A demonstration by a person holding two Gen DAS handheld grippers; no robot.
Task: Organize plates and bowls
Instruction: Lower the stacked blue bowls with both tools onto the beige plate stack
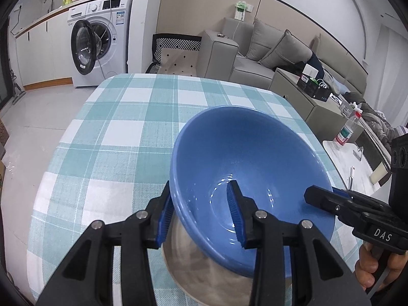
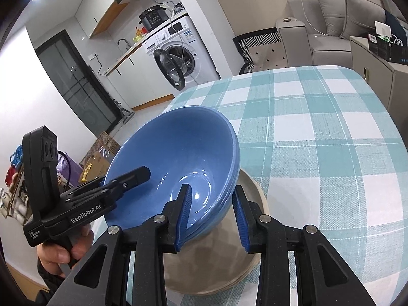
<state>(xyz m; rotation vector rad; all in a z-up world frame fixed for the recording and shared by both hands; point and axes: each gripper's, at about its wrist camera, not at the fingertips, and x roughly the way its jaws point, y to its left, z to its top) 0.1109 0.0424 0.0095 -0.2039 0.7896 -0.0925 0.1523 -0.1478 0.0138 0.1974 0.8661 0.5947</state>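
A blue bowl point(image 1: 244, 158) point(image 2: 178, 150) hangs tilted over a beige dish point(image 1: 204, 275) point(image 2: 260, 199) on the checked table. At its right edge the bowl shows layered rims, as if other bowls are nested under it. My left gripper point(image 1: 200, 214) is shut on the bowl's left rim, one pad inside and one outside. My right gripper point(image 2: 212, 214) is shut on the opposite rim in the same way. Each gripper also shows in the other's view: the right gripper point(image 1: 318, 195) and the left gripper point(image 2: 139, 176). The bowl hides most of the dish.
The teal-and-white checked tablecloth point(image 1: 122, 132) point(image 2: 318, 140) stretches ahead of the bowl. A low side table with a water bottle point(image 1: 346, 132) stands right of the table. A washing machine point(image 1: 97, 46) and a grey sofa point(image 1: 255, 51) lie beyond. A person's hand point(image 2: 58, 252) grips the left handle.
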